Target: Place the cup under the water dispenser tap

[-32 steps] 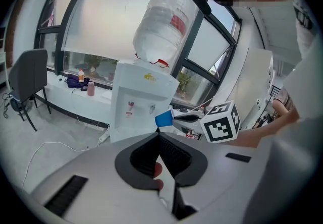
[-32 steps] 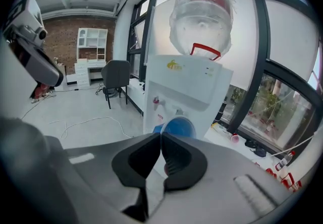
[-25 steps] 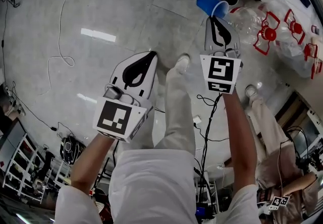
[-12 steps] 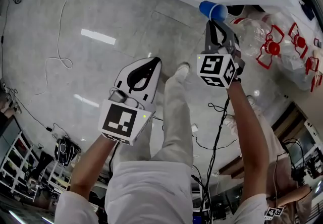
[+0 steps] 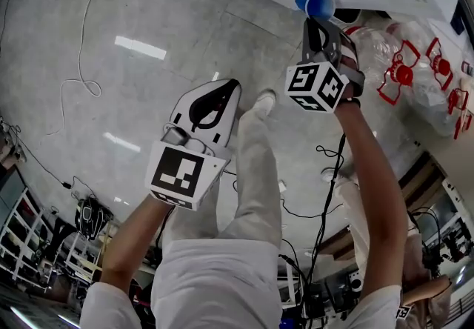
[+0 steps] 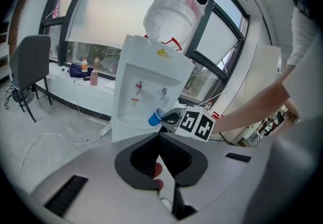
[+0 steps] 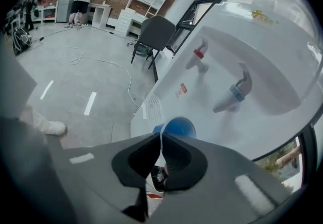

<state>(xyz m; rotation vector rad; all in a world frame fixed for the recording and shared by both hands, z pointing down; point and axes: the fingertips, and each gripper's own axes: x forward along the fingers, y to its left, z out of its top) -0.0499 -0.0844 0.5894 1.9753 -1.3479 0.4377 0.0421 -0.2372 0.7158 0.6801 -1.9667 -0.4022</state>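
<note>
Right hand-held gripper (image 7: 161, 138) pinches blue cup (image 7: 179, 128); left hand-held gripper (image 6: 160, 138) clenched; dispenser label (image 7: 182, 89) unreadable

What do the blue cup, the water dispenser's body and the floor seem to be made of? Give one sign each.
Cup: probably thin plastic, perhaps coated paper; very thin rim, even blue.
Dispenser body: white moulded plastic, smooth, with a rounded recess.
Floor: grey polished concrete or stone; bright light streaks reflect in it.
</note>
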